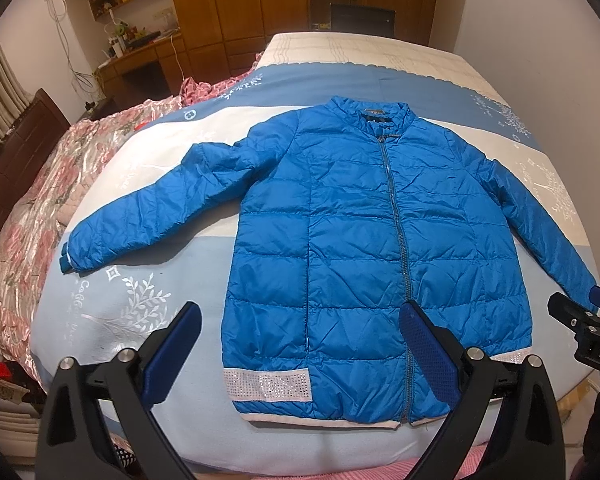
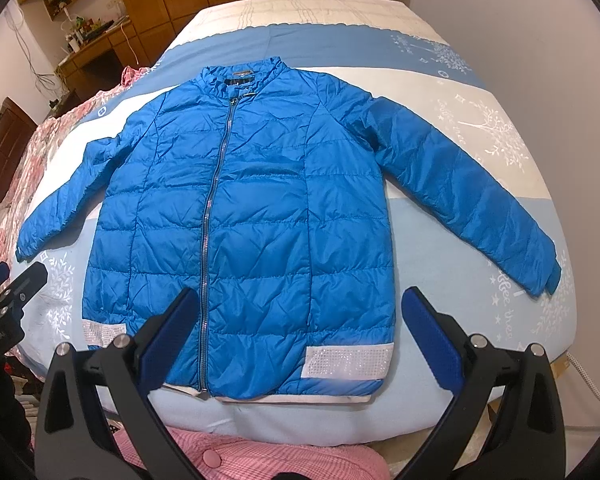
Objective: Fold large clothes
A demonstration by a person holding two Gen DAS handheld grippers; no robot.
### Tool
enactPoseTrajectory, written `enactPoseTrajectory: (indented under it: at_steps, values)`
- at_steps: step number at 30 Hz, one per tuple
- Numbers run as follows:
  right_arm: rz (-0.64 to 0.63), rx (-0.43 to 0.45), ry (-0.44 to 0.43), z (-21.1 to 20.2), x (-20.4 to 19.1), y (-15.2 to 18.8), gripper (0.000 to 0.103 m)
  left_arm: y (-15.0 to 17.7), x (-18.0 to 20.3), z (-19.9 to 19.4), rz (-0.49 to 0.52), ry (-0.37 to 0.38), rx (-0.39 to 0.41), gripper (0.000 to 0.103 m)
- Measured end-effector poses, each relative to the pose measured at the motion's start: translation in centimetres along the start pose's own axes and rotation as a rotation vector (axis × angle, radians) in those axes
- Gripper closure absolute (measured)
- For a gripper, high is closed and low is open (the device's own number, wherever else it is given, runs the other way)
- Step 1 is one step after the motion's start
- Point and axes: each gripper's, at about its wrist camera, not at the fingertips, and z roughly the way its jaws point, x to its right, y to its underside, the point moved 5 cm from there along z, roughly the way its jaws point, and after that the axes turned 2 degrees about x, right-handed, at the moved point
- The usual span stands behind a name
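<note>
The left gripper [image 1: 300, 344] is held wide open above the near edge of the bed [image 1: 140, 312], its blue-padded fingers [image 1: 176, 356] spread apart, nothing gripped between them and nothing seen to be touched. The right gripper [image 2: 304, 332] is likewise held wide open, and empty; its fingers [image 2: 432, 340] are seen over the lower part of the jacket [image 2: 244, 208], though contact with the cloth cannot be told.

The blue quilted jacket is laid flat, front side up, in the middle of the bed on a blue and white bedspread [image 2: 460, 92] printed with white trees. The zip [image 2: 216, 208] is closed from hem to collar [image 2: 244, 72]. Both sleeves are spread out to the sides and angled down toward the near edge. White sparkly bands [image 2: 348, 362] are seen at the hem on either side. A pink flowered quilt [image 1: 40, 200] is bunched along the left side of the bed. Pink checked cloth [image 2: 220, 456] is seen at the very near edge.
</note>
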Motion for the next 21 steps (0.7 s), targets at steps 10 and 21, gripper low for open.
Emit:
enactPoseTrajectory:
  at_steps: [10, 21]
  values:
    - [-0.005, -0.003, 0.001, 0.13, -0.27, -0.01, 0.003, 0.00, -0.01, 0.01, 0.000, 0.001, 0.000, 0.004]
    - [-0.006, -0.003, 0.000, 0.19, -0.35, 0.04, 0.003, -0.02, 0.01, 0.02, -0.001, 0.002, -0.002, 0.004]
